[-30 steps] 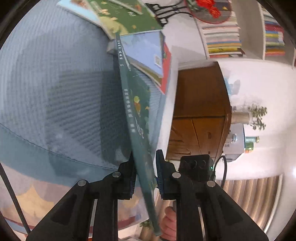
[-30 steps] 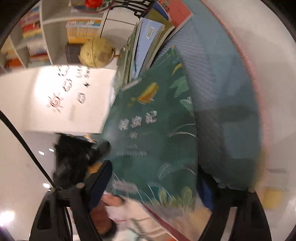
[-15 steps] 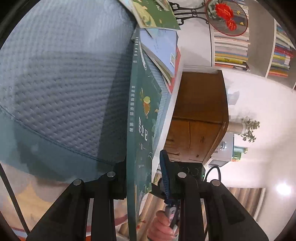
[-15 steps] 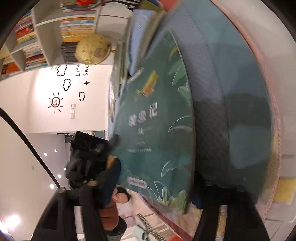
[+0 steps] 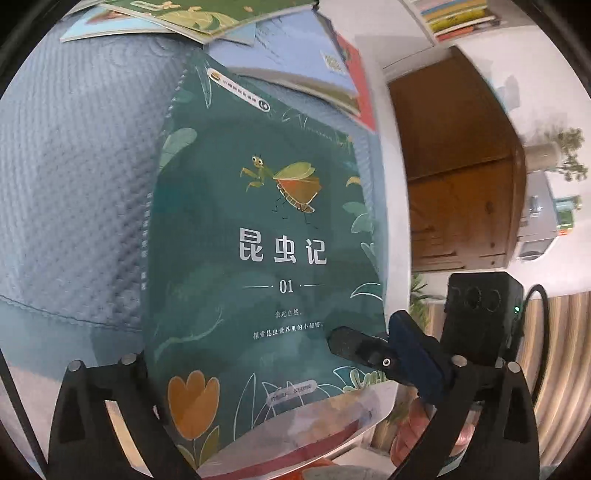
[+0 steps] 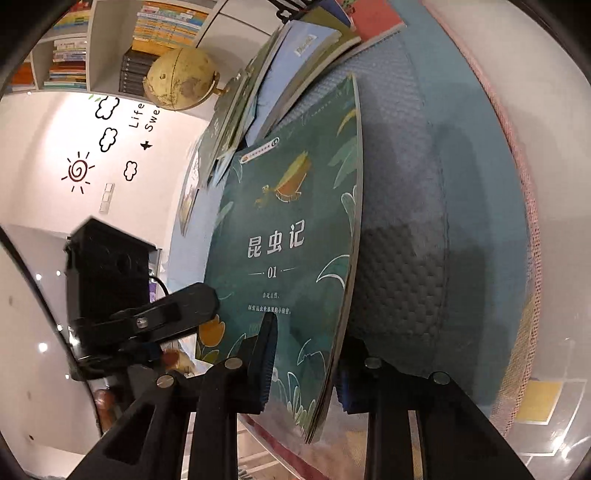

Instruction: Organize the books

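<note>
A dark green book (image 5: 258, 229) with a mantis on its cover stands tilted over the blue quilted mat (image 5: 74, 184). In the left wrist view its lower part lies between the fingers of my left gripper (image 5: 280, 369). Those jaws are opening wide and neither pad touches the book. My right gripper (image 6: 304, 376) is closing on the green book (image 6: 288, 236) at its bottom edge, one pad on the cover and one behind. One of the right gripper's fingers (image 5: 354, 345) shows against the cover's lower right in the left wrist view.
Several more books (image 5: 295, 48) lie overlapped at the far end of the mat. A wooden cabinet (image 5: 461, 184) stands to the right of the table edge. A globe (image 6: 181, 79) and filled bookshelves (image 6: 166, 26) are behind. The left gripper's finger (image 6: 177, 314) juts in beside the book.
My left gripper went from shut on the book's edge to wide open. The cover, once edge-on in the left view, now faces it. The right jaws narrowed onto the bottom edge.
</note>
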Action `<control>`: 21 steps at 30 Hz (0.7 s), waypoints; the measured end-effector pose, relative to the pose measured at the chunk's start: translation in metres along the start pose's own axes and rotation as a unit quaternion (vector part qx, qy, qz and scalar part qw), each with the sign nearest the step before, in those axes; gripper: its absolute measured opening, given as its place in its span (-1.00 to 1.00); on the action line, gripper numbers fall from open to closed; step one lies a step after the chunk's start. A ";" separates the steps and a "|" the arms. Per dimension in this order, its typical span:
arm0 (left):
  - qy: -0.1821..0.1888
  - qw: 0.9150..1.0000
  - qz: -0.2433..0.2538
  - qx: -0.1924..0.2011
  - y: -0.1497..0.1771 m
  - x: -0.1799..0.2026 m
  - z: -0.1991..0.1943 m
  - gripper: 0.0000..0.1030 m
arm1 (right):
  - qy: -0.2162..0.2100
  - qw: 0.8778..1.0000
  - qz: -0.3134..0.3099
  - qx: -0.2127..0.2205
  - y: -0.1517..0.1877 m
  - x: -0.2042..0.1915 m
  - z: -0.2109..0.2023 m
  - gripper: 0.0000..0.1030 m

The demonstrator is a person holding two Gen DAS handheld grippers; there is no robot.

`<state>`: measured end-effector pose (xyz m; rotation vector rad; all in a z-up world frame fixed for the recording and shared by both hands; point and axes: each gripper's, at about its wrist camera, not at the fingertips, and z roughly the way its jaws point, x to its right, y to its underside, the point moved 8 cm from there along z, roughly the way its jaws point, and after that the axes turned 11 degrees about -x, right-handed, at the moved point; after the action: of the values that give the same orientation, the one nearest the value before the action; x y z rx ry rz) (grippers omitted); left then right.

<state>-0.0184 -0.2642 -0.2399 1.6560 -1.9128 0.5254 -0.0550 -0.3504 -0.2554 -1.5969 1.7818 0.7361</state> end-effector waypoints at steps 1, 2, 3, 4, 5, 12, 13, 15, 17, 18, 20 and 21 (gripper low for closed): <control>-0.008 1.000 0.000 -0.002 0.001 0.000 0.001 0.98 | -0.005 1.000 0.004 0.000 -0.001 0.001 0.000 -0.47; -0.015 1.000 0.002 -0.002 0.000 0.002 0.000 0.98 | -0.007 1.000 0.006 0.000 0.001 0.004 -0.003 -0.47; -0.021 1.000 0.007 0.001 0.000 0.003 -0.002 0.98 | -0.007 1.000 0.007 -0.001 0.000 0.005 -0.003 -0.47; -0.028 1.000 0.009 0.007 0.000 0.002 -0.004 0.98 | -0.007 1.000 0.006 -0.001 0.000 0.006 -0.003 -0.47; -0.036 0.999 0.009 0.017 0.000 0.001 -0.010 0.98 | -0.007 1.000 0.006 -0.002 -0.001 0.006 -0.002 -0.47; -0.075 0.996 0.019 0.039 -0.006 -0.014 -0.029 0.98 | -0.005 1.000 0.003 -0.003 0.001 0.012 -0.003 -0.47; -0.088 0.995 0.016 0.041 -0.010 -0.017 -0.027 0.98 | -0.003 1.000 0.002 -0.002 0.000 0.011 -0.003 -0.47; -0.137 0.989 0.009 0.053 -0.011 -0.027 -0.031 0.98 | 0.000 1.000 0.001 -0.002 0.000 0.011 -0.003 -0.47; -0.172 0.982 -0.005 0.076 -0.011 -0.041 -0.044 0.98 | 0.004 1.000 -0.001 -0.001 0.000 0.010 -0.003 -0.47; -0.182 0.979 -0.013 0.089 -0.012 -0.048 -0.052 0.98 | 0.006 1.000 -0.002 -0.001 0.001 0.010 -0.003 -0.47; -0.207 0.973 -0.022 0.103 -0.017 -0.064 -0.063 0.98 | 0.007 1.000 -0.001 -0.001 0.001 0.010 -0.003 -0.47; -0.231 0.966 -0.028 0.112 -0.020 -0.074 -0.067 0.98 | 0.007 1.000 0.000 0.000 0.001 0.010 -0.003 -0.47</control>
<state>0.0181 -0.1699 -0.2362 2.1206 -2.1827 0.3639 -0.0568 -0.3589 -0.2610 -1.6058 1.7909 0.7270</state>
